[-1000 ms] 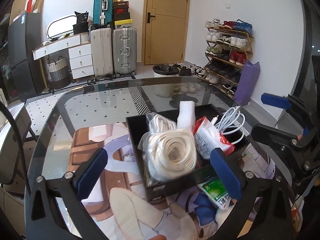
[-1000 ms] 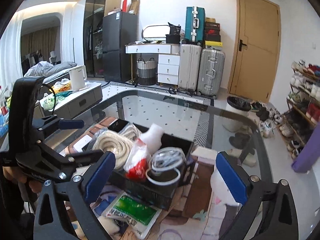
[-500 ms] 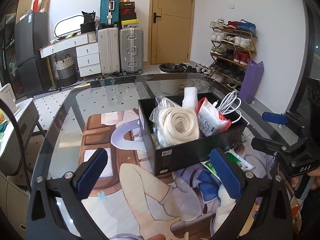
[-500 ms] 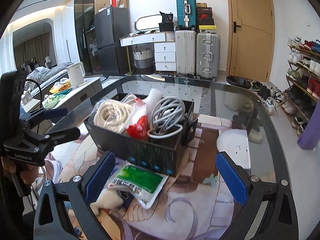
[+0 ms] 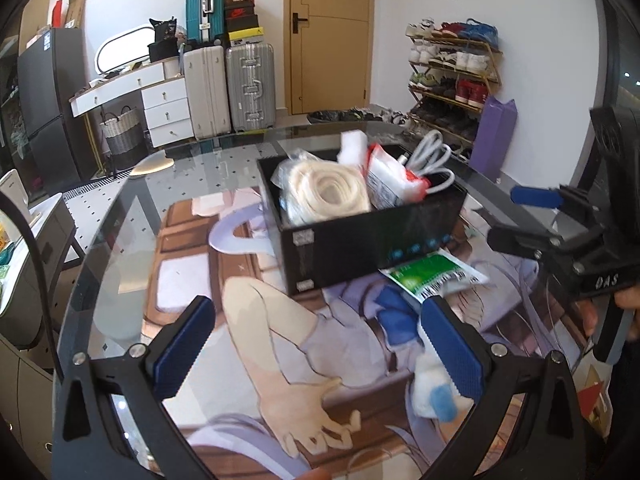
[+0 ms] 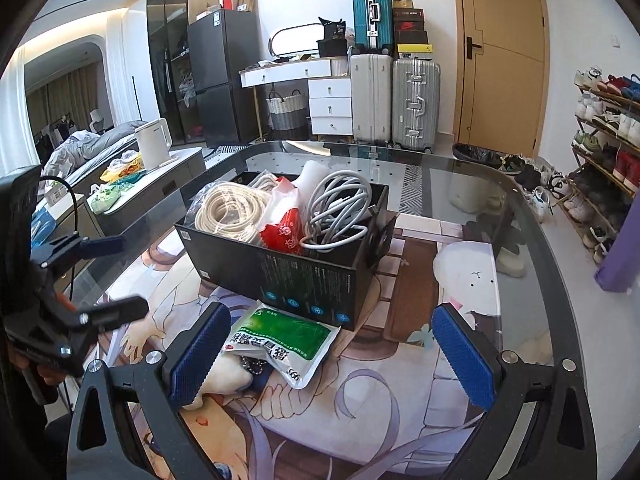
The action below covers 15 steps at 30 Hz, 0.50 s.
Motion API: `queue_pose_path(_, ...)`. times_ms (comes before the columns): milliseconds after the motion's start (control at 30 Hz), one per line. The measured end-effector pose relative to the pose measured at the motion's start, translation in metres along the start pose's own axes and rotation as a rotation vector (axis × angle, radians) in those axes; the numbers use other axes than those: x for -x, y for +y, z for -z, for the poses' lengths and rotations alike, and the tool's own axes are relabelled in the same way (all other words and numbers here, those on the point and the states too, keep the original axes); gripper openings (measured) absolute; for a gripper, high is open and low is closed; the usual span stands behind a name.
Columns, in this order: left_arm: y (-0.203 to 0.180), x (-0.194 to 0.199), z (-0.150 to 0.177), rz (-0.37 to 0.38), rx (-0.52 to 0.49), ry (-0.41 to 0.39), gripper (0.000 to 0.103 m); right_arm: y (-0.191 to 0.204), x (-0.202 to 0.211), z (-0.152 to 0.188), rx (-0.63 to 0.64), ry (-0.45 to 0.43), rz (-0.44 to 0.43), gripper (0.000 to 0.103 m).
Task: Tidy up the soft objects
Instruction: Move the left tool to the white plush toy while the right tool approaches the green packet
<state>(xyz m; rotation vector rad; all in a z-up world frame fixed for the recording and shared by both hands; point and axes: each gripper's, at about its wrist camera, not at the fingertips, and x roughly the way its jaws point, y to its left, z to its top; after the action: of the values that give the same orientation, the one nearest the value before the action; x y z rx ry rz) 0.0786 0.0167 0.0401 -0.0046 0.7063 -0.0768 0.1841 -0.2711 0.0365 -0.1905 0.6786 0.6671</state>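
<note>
Both tools spread, empty | left tool point(image 5: 316, 344) | right tool point(image 6: 330, 354) | crinkly green packet point(image 6: 280, 340) beside rectangular black box point(image 6: 288, 264)

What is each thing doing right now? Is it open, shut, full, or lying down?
Left gripper: open, holding nothing.
Right gripper: open, holding nothing.
Black cardboard box: open on top, full.
Coiled cream rope in a clear bag: inside the box.
Coiled grey-white cable: inside the box.
Red and white packet: standing in the box.
Green and white packet: lying flat outside the box.
Wooden door: shut.
</note>
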Motion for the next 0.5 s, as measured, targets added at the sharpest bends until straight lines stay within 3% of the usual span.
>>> queue_pose_path(500, -0.035, -0.007, 0.015, 0.093, -0.078, 0.080, 0.103, -0.002, -0.004, 0.019, -0.015, 0.058, 0.001, 0.102)
